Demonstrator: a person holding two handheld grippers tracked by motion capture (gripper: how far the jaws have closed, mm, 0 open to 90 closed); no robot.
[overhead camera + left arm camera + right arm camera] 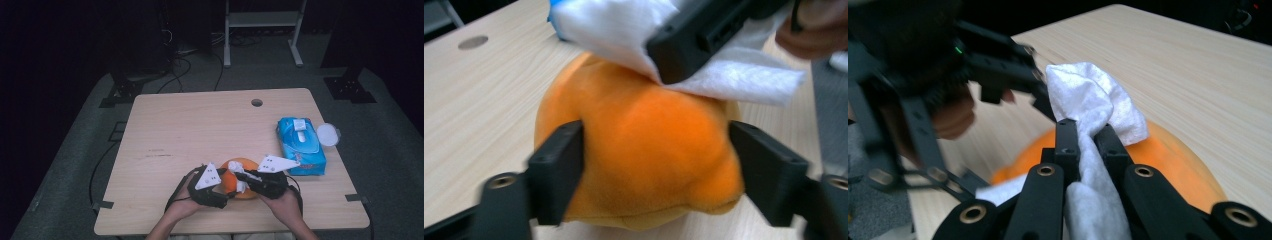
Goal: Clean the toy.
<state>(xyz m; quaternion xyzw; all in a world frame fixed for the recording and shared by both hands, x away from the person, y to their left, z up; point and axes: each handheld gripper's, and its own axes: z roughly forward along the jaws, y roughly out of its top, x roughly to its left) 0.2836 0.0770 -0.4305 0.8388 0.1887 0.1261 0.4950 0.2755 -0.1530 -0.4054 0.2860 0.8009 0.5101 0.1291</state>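
Orange and soft-looking, a rounded plush-like object [639, 165] is set on the near middle of the wooden table [200, 125], and it is being wiped. In the left gripper view the left gripper [656, 170] is seen with its two jaws spread wide on either flank of the orange object, apparently touching its sides, so that it is steadied. A white wipe [1093, 100] is pinched between the narrowly closed jaws of the right gripper [1087, 137] and is laid over the top of the orange object. Well to the right on the table a blue pack of wipes [301, 145] is seen. The wiping step is judged to be in hand; for the next move the wipe would have to be drawn across the surface while the orange object is kept from sliding.
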